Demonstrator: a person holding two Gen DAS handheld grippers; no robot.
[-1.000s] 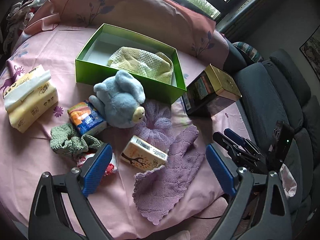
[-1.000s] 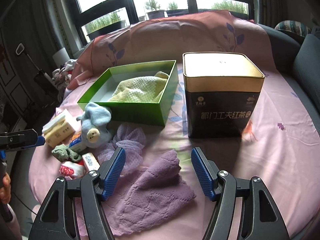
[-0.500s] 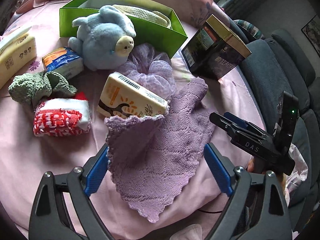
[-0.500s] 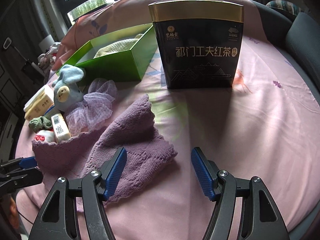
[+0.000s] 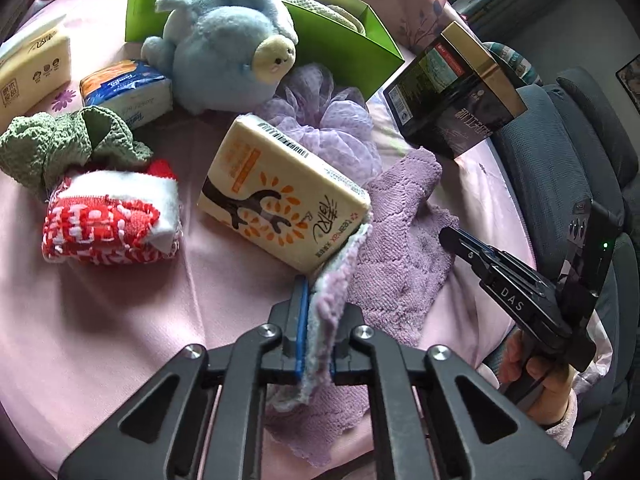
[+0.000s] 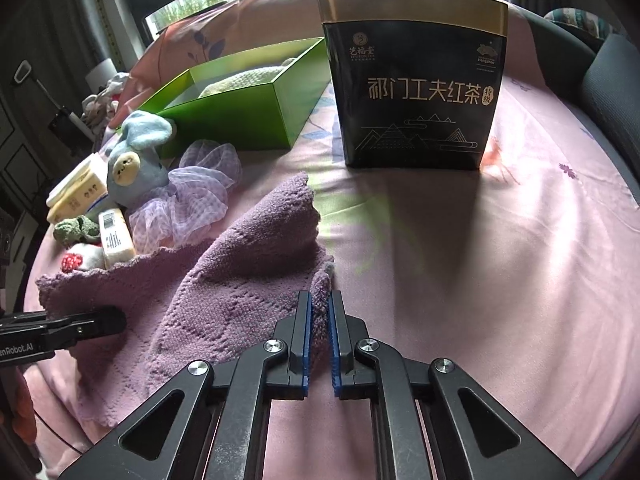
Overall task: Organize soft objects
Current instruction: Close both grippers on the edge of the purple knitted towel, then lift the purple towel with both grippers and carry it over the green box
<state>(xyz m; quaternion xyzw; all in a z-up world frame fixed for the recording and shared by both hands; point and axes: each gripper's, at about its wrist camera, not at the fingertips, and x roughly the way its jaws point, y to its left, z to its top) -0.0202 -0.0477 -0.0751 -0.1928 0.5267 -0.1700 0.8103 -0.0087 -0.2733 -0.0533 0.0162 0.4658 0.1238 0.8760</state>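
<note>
Only right wrist view shows tin's lettering

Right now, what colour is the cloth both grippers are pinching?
Purple cloth, knitted with a diamond pattern; clearest in the right wrist view.

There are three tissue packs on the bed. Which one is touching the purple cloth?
The cream tissue pack with the tree drawing: its corner meets the lifted edge of the purple cloth. The blue-and-orange pack and the pale yellow pack lie farther away.

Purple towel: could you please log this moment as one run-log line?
left gripper: shut on purple towel edge | right gripper: shut on its other corner | green box: holds one cloth
</note>
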